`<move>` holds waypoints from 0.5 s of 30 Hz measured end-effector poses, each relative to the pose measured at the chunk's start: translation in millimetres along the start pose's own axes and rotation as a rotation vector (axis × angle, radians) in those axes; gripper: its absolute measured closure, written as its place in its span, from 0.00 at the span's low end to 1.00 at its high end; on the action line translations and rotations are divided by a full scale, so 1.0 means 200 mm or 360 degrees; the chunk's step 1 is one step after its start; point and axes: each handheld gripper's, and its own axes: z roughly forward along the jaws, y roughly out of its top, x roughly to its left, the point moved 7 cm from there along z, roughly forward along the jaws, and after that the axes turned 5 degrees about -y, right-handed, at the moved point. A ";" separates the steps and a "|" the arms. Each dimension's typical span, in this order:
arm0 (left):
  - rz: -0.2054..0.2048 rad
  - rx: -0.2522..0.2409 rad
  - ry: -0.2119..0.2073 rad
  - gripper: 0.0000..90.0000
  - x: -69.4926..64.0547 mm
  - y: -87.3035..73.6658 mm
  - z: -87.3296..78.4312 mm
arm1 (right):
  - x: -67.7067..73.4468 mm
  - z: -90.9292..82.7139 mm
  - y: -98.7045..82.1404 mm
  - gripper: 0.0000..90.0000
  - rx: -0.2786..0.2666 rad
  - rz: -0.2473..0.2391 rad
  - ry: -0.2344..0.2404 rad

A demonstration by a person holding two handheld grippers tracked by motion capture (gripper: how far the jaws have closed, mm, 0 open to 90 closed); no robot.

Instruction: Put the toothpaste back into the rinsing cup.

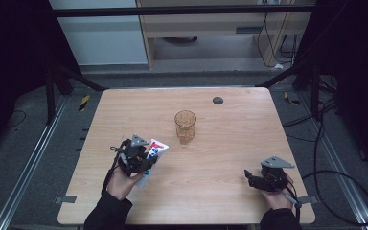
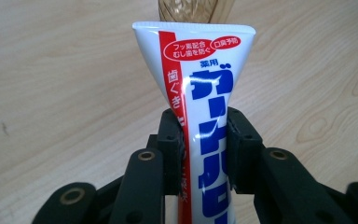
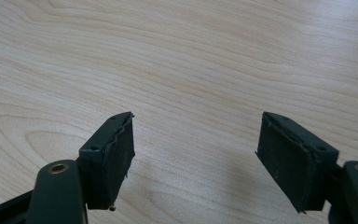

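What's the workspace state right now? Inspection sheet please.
Surface: wooden table, small dark round spot near far edge.
Job's things: toothpaste tube; amber glass cup upright at centre.
Clutter: nothing seen.
Grippers: left tongs shut on the tube; right tongs open, holding nothing, over bare wood.
Cables: black cables on floor at right.
Surroundings: grey floor, wooden cabinet beyond table, dark frame.

One tube of toothpaste (image 1: 152,155) is seen, one amber glass cup (image 1: 185,125), and one small dark disc (image 1: 217,100), all on one wooden table (image 1: 220,158). Two grippers are counted, the left gripper (image 1: 146,160) and the right gripper (image 1: 250,176).
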 end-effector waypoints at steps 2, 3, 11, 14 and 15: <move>0.0010 -0.0043 0.0024 0.77 0.01 0.02 -0.02 | 0.00 0.00 0.00 0.30 0.0000 0.0003 0.0000; 0.0030 -0.0078 0.0061 0.77 0.01 0.05 -0.04 | 0.00 0.00 0.00 0.30 0.0001 0.0004 -0.0003; 0.0056 -0.0335 0.0186 0.78 0.02 0.17 -0.12 | 0.00 0.00 0.00 0.30 -0.0001 0.0015 -0.0003; 0.0034 -0.0397 0.0195 0.78 0.03 0.21 -0.15 | 0.00 0.00 0.00 0.30 -0.0016 -0.0002 -0.0010; 0.0014 -0.0432 0.0190 0.78 0.04 0.24 -0.15 | 0.00 0.00 0.00 0.30 -0.0017 -0.0004 -0.0011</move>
